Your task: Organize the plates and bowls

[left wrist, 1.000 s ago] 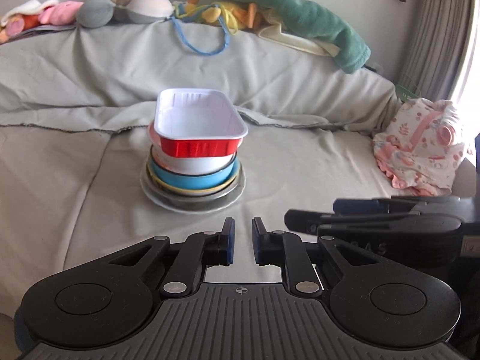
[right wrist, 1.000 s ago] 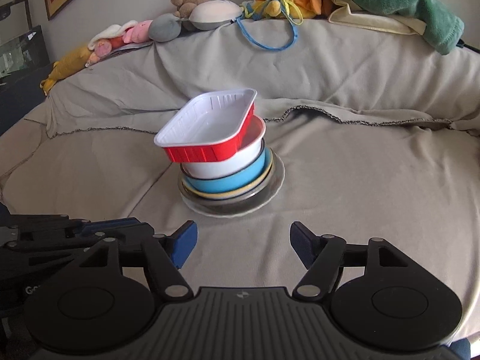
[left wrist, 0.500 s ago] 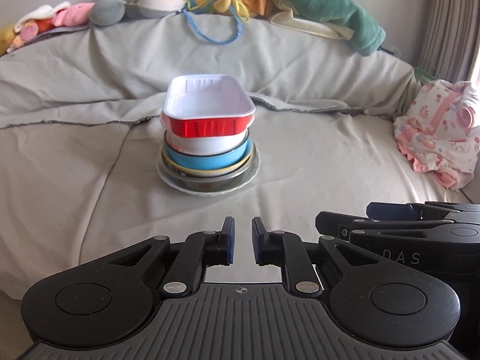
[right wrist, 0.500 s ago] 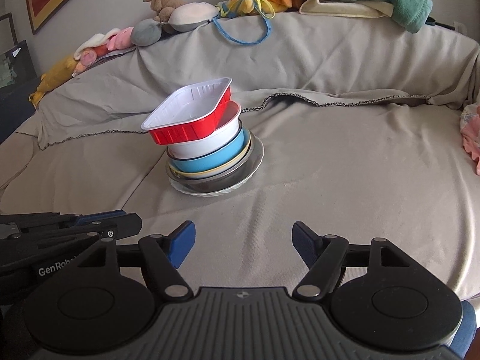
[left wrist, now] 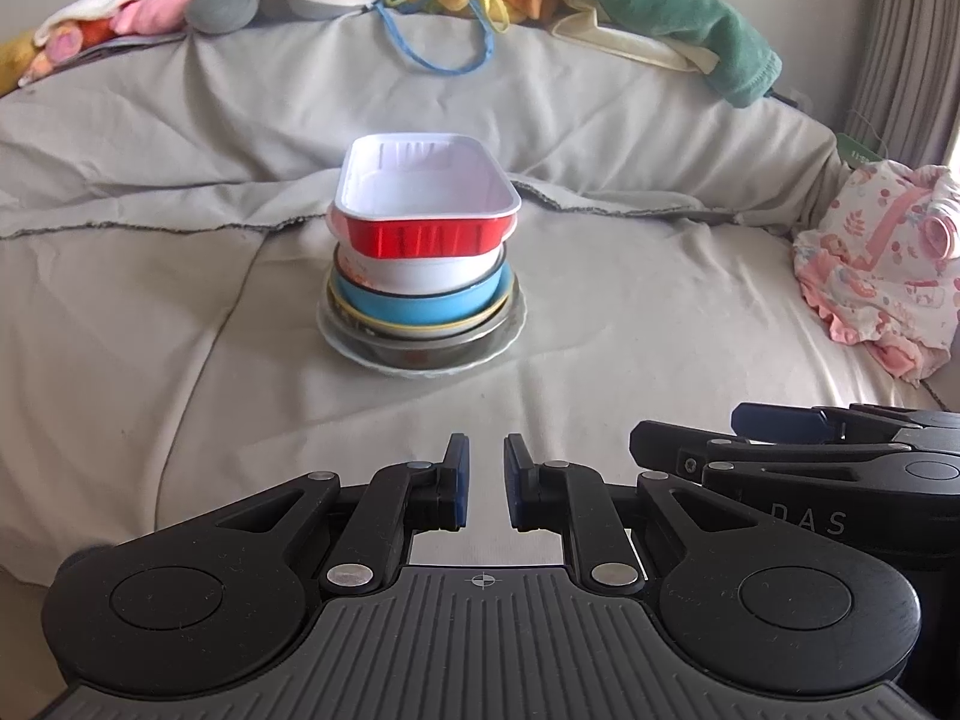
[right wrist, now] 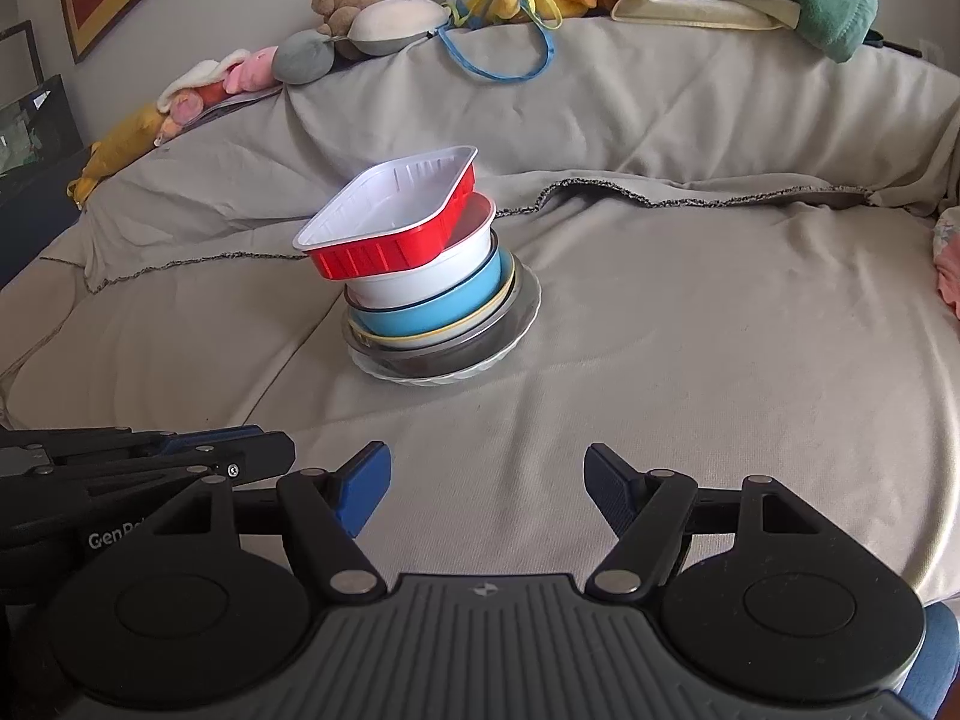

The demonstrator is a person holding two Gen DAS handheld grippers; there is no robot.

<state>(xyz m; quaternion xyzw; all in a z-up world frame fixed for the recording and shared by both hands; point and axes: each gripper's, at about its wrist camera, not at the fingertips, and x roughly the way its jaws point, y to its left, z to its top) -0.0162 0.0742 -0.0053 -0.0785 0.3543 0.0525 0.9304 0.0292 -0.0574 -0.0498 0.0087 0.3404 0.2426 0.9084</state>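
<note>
Left gripper (left wrist: 482, 483): jaws drawn in as close as they go, a narrow slit between the blue pads, nothing pinched. Right gripper (right wrist: 487, 489): jaws spread wide, nothing between them.

Stack of dishes straight ahead of both jaw pairs, well apart from the tips, on the grey sheet (left wrist: 630, 324). From the bottom: white plate (left wrist: 414, 366), grey metal bowl (right wrist: 480, 339), yellow-rimmed dish (left wrist: 420, 331), blue bowl (left wrist: 414, 306), white bowl (right wrist: 420, 285), red foil tray (left wrist: 423, 237) on top, white inside. In the right view the tray sits tilted and overhangs the stack toward the left jaw's side.

Right gripper's fingers show just beside the left jaws, on their right. Pink floral cloth (left wrist: 882, 276) far right of the left jaws. Plush toys (right wrist: 336, 30) and green towel (left wrist: 660, 18) along the ridge beyond the stack.
</note>
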